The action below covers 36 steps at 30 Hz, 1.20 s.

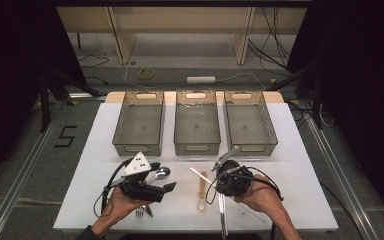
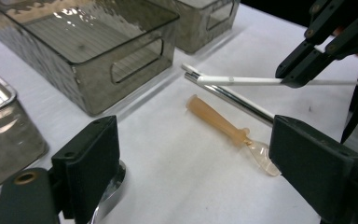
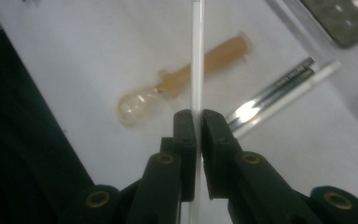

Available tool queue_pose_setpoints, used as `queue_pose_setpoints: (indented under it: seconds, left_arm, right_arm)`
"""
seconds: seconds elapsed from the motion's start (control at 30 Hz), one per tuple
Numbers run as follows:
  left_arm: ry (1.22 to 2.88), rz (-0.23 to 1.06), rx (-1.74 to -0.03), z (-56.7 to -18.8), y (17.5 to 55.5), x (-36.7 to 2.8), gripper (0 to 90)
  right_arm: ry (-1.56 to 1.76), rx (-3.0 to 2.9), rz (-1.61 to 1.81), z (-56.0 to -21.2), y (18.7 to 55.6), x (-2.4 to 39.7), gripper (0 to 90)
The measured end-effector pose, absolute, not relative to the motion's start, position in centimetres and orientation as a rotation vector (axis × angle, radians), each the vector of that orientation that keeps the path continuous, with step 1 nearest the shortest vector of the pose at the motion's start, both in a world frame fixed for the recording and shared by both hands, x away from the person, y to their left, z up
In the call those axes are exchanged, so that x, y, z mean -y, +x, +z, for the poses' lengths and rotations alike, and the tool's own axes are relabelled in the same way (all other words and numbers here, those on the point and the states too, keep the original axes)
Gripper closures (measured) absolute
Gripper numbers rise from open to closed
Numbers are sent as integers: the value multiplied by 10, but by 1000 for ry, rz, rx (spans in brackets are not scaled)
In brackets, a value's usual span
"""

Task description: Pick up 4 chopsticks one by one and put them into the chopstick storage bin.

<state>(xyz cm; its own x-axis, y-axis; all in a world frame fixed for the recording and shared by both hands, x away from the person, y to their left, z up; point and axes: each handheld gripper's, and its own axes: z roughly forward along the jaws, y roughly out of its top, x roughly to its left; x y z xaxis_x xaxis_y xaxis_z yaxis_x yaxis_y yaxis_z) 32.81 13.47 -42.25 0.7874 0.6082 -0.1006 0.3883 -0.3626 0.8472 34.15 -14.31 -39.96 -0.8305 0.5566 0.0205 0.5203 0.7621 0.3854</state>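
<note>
- The near end of the white chopstick (image 3: 197, 56) is hidden between the jaws of the right gripper (image 3: 196, 122), and its far end is cut off at the top edge of the right gripper view
- The utensils beneath the left hand (image 1: 116, 204) are hard to make out in the high view; a fork (image 1: 140, 212) and a metal spoon (image 1: 161, 173) are partly covered by the left gripper (image 1: 166, 189)
- The right gripper is seen clamped on the white chopstick, which is held clear above the desk (image 1: 290, 150), over a tan-handled spoon (image 2: 228, 130) and a pair of metal chopsticks (image 3: 270, 91) lying on it
- The left gripper is held low and level over the desk, its jaws standing apart with nothing between them, pointed toward the middle bin (image 1: 196, 129)
- The right hand (image 1: 260, 195) is angled inward toward the left gripper
</note>
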Motion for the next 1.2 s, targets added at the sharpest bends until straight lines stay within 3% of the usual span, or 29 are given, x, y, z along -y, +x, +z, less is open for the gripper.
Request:
queue_pose_setpoints:
  seconds: [0.6,0.93,1.2]
  left_arm:
    - [2234,272,-548,-432,323,-109,190]
    - [2342,289,-383,-438,311,-99,371]
    - [2386,282,-315,-442,306,-95,455]
  right_arm:
    - [616,-2971,579,-406,326,110,853]
    - [511,-3020,581,-411,319,95,853]
    - [487,-3029,594,-410,316,92,853]
